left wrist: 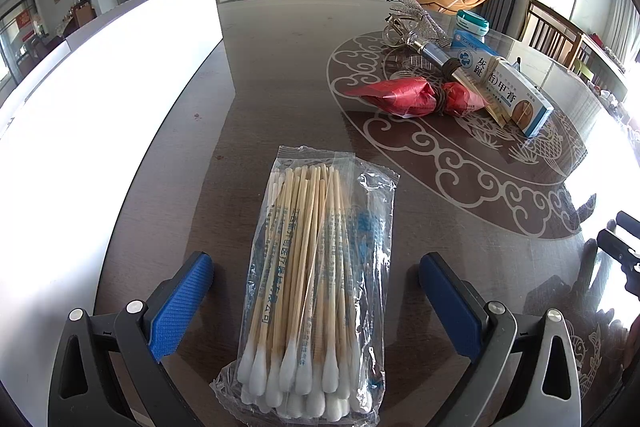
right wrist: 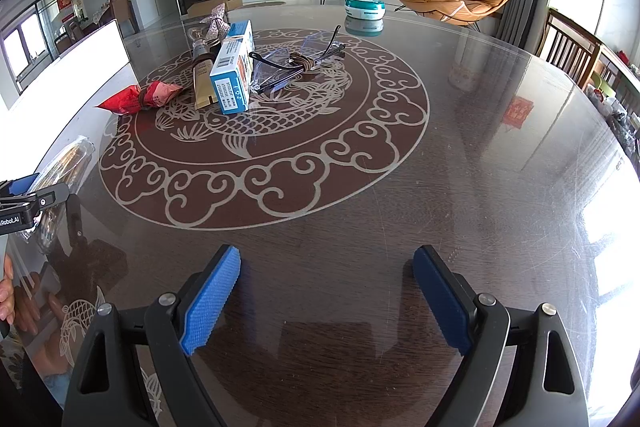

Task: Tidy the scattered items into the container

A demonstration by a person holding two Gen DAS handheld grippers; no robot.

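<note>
A clear bag of wooden cotton swabs (left wrist: 316, 267) lies on the dark table between the fingers of my left gripper (left wrist: 316, 261), which is open, its blue pads apart from the bag on both sides. The white container (left wrist: 100, 107) stands just left of the bag, washed out by glare. My right gripper (right wrist: 326, 259) is open over bare tabletop with nothing between its fingers. Further off lie a red wrapped packet (right wrist: 136, 99), a blue and white medicine box (right wrist: 234, 67), a tube with a silver bow (left wrist: 432, 51), folded glasses (right wrist: 296, 63) and a teal round case (right wrist: 364, 9).
The glossy table (right wrist: 400, 187) bears a pale fish and cloud pattern. Wooden chairs (right wrist: 576, 47) stand along its right side. A person's hand (right wrist: 6, 291) shows at the left edge of the right wrist view. A living room with a TV lies beyond.
</note>
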